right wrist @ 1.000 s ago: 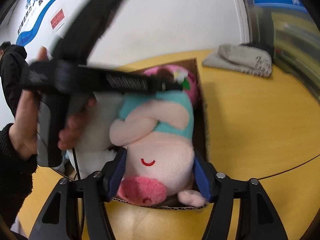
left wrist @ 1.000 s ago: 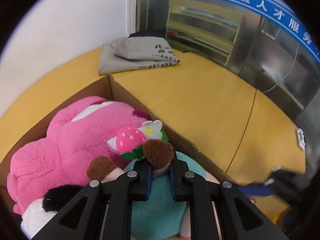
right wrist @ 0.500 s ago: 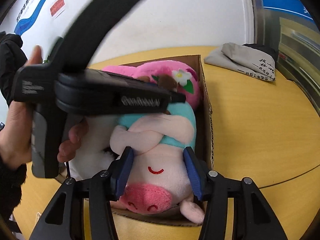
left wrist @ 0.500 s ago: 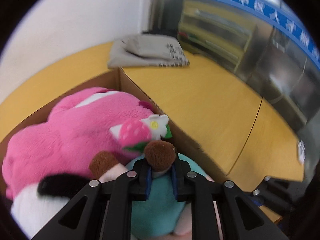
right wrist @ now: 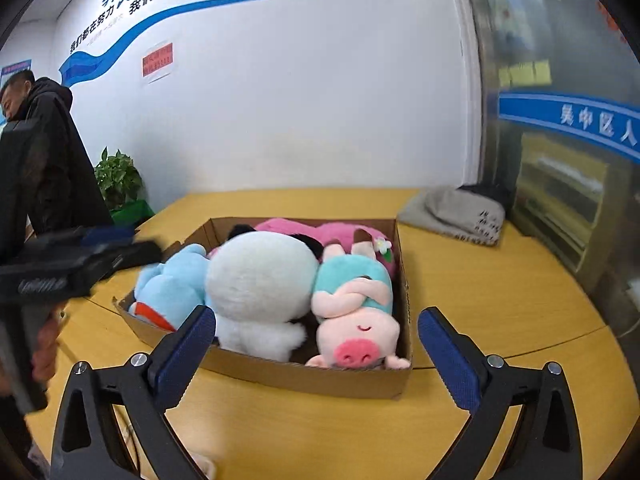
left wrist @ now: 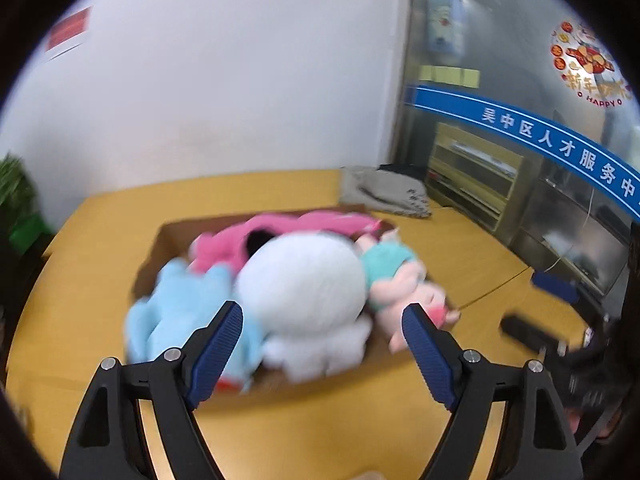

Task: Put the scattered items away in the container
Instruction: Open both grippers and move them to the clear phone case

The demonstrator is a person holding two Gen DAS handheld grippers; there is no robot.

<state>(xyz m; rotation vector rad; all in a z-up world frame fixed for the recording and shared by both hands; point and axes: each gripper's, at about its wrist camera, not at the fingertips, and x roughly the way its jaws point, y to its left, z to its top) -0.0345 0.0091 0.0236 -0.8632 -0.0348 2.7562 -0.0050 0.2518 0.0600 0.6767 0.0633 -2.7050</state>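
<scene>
A cardboard box [right wrist: 320, 380] on the yellow table holds a pink plush [right wrist: 332, 232], a white plush [right wrist: 260, 276], a light blue plush [right wrist: 172, 284] and a pig plush [right wrist: 356, 336] in a teal shirt. The pig lies face up at the box's near right corner. My right gripper [right wrist: 316, 314] hovers in front of the box, its jaws opening wide with nothing between them. The blurred left wrist view shows the same box [left wrist: 168, 236], white plush [left wrist: 304, 280] and pig [left wrist: 404, 292]. My left gripper [left wrist: 322, 312] is back from the box, jaws opening and empty.
A folded grey bag [right wrist: 456, 216] lies at the table's far right corner. A person in a dark jacket [right wrist: 52, 160] stands at the left by a potted plant [right wrist: 118, 184]. A glass wall with shelving [right wrist: 560, 200] closes the right side. Bare tabletop [right wrist: 500, 292] lies right of the box.
Both grippers let go of the pig plush, opened wide, and pulled back and up from the box. The left view swung from close over the toys to facing the whole box.
</scene>
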